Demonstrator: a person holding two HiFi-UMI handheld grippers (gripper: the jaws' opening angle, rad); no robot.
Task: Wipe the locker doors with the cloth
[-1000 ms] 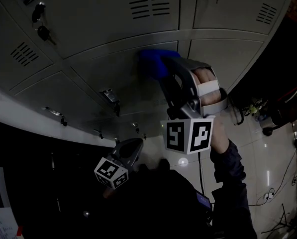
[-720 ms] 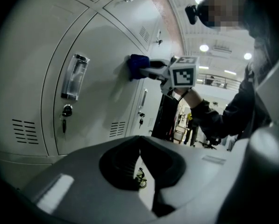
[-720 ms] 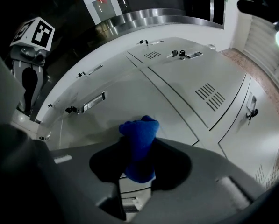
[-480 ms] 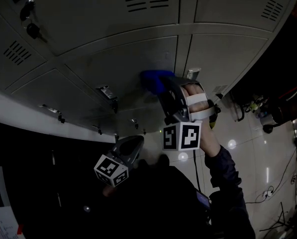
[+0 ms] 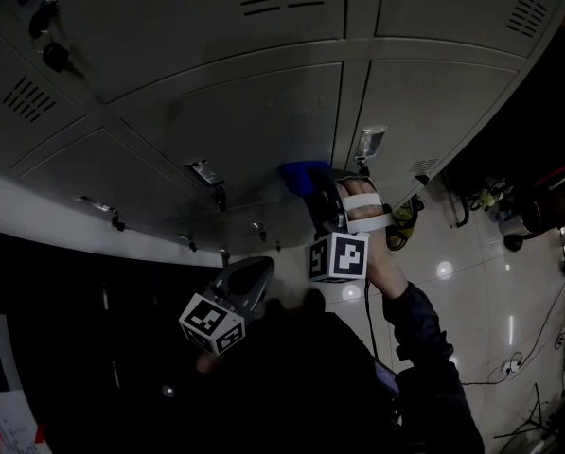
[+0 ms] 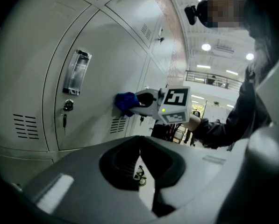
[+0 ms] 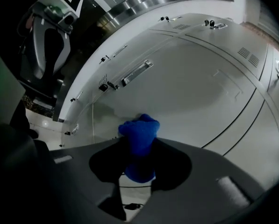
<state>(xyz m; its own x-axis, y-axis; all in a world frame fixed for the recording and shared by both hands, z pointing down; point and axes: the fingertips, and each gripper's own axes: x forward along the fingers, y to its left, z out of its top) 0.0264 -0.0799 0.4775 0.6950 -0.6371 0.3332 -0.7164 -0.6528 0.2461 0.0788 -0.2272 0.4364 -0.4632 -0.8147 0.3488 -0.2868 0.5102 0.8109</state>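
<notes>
The grey locker doors [image 5: 244, 112] fill the upper half of the head view. My right gripper [image 5: 312, 189] is shut on a bunched blue cloth [image 5: 301, 175] and presses it against a lower door beside the seam between two columns. In the right gripper view the cloth [image 7: 139, 139] sticks out between the jaws and touches the door [image 7: 190, 87]. The left gripper [image 5: 252, 272] hangs lower and to the left, away from the lockers, shut with nothing in it. Its own view shows the cloth [image 6: 125, 101] on the door [image 6: 102, 73] ahead.
Keys hang from locks at the upper left [image 5: 53, 57]. A metal latch [image 5: 206, 175] and a label holder [image 5: 370, 143] stick out of the doors near the cloth. Cables [image 5: 509, 367] lie on the shiny tiled floor at the right. A dark ledge runs along the left.
My right gripper has slid the blue cloth down the locker door, toward its lower edge and closer to me. The left gripper has stayed where it was.
</notes>
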